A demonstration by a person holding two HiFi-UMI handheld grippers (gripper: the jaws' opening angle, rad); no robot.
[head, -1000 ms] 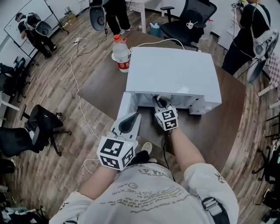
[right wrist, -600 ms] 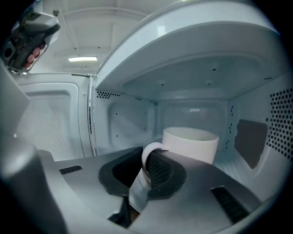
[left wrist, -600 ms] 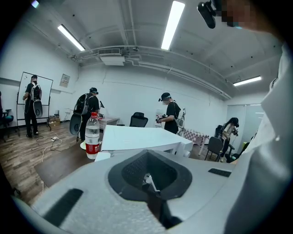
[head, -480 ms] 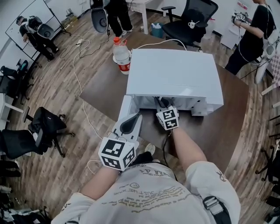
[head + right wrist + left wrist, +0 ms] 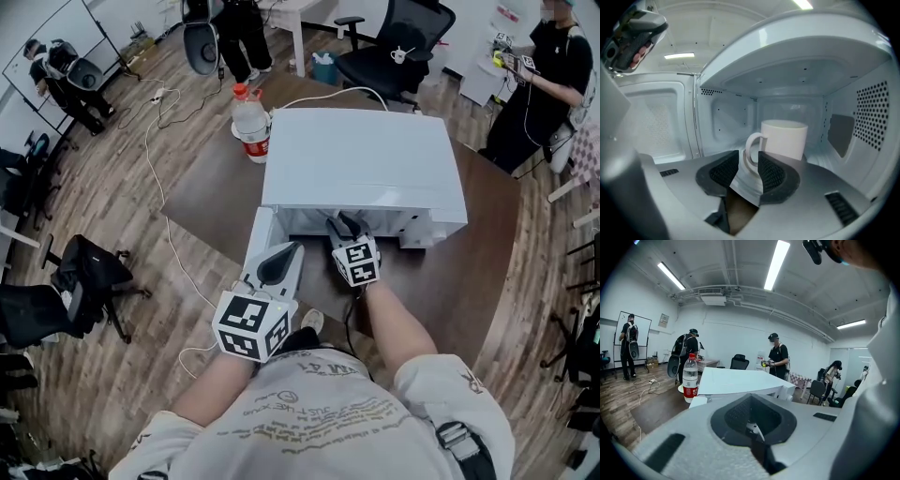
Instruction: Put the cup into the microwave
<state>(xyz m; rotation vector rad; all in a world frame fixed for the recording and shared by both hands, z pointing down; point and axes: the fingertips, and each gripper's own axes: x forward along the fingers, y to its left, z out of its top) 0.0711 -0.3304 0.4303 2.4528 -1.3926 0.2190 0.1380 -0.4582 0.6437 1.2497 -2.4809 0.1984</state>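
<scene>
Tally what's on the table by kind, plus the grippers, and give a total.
Microwave: 1
Cup: 1
Water bottle: 1
Grippers: 2 (left gripper; right gripper, jaws opening around the cup's handle)
Total: 5

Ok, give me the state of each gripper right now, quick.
Left gripper: jaws shut, nothing between them.
Right gripper: jaws opening, the handle of the cup between them but not pressed.

White cup (image 5: 783,139) stands upright inside the open white microwave (image 5: 361,169).
</scene>
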